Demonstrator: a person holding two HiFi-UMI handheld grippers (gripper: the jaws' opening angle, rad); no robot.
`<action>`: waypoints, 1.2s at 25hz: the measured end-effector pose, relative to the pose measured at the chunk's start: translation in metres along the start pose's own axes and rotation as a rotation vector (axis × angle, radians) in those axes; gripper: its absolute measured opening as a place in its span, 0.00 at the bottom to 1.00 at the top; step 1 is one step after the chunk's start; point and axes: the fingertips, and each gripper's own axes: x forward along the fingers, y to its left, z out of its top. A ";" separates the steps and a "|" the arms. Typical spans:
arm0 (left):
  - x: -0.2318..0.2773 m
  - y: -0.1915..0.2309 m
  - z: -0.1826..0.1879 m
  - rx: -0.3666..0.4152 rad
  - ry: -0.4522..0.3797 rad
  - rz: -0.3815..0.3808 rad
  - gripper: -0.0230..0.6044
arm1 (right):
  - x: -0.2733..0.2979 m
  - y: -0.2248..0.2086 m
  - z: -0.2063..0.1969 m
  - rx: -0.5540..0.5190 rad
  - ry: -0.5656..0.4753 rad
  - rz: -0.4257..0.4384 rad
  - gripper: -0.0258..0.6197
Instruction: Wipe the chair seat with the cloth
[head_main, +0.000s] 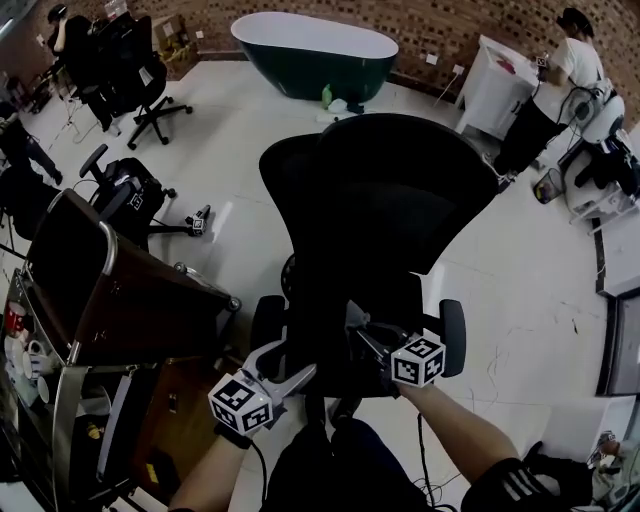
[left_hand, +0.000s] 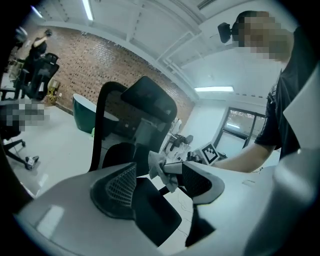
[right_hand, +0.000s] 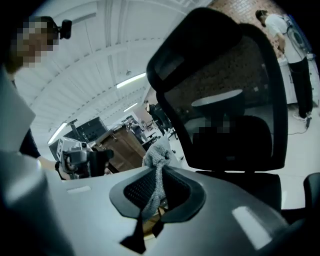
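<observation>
1. Cloth (right_hand: 157, 152) sits pinched in the right gripper's (right_hand: 152, 200) closed jaws; the chair seat (head_main: 325, 320) lies ahead, below.
2. Left gripper (left_hand: 157, 182) alongside: jaws apart, empty.
3. Likely approaching; next, press cloth onto seat.

1. This is a large open hall set up as a lab or studio, not a home. It has a bare white floor (head_main: 240, 200), a brick wall (head_main: 470, 30), and strip lights (left_hand: 214, 89) on a high white ceiling.
2. Mismatched furniture stands loose on the floor: a freestanding bathtub (head_main: 315, 55), a black mesh office chair (head_main: 390, 200), more swivel chairs (head_main: 125, 70) and a wooden desk (head_main: 150, 300).
3. Another person (head_main: 575, 65) stands at a separate station near the edge of the hall.
</observation>
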 end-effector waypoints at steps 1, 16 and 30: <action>0.009 0.011 -0.006 -0.017 0.006 0.006 0.53 | 0.016 -0.016 -0.008 -0.021 0.039 -0.006 0.10; 0.102 0.105 -0.072 -0.105 0.026 0.041 0.55 | 0.246 -0.160 -0.092 -0.281 0.382 -0.058 0.10; 0.108 0.118 -0.109 -0.135 0.039 0.057 0.55 | 0.318 -0.194 -0.161 -0.430 0.535 -0.035 0.10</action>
